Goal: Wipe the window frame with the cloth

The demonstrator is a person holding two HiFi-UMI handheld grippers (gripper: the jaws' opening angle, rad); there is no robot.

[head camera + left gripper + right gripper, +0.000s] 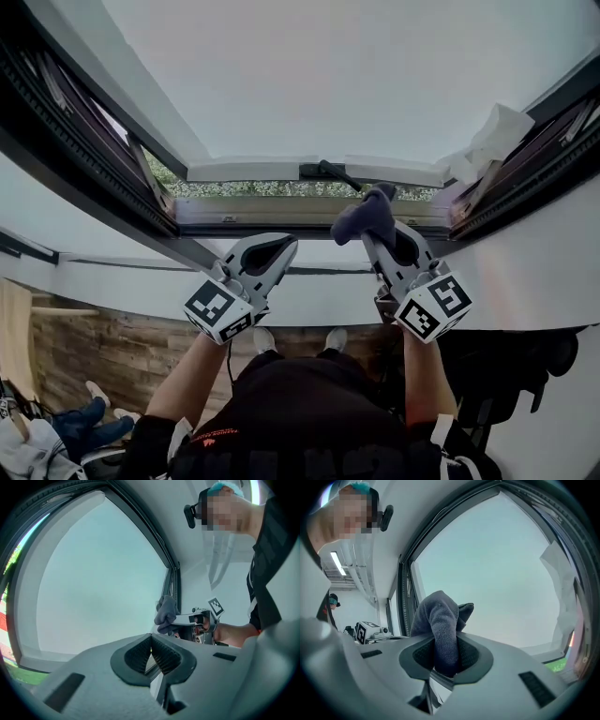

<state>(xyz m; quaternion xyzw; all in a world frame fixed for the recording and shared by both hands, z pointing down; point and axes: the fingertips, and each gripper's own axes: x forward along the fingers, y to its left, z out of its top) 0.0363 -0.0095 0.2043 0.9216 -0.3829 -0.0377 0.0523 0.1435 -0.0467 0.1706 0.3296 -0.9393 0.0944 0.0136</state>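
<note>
A dark grey-blue cloth is bunched up and clamped in my right gripper, held up close to the lower bar of the dark window frame. In the right gripper view the cloth stands between the jaws and folds over to the right in front of the pale glass. My left gripper hangs level with it on the left, shut with nothing in it. From the left gripper view the cloth and right gripper lie near the frame's upright edge.
A black window handle sits on the sash above the cloth. Crumpled white sheeting clings to the frame's upper right. Greenery shows through the gap. Below are a wooden floor, a seated person's legs and a dark chair.
</note>
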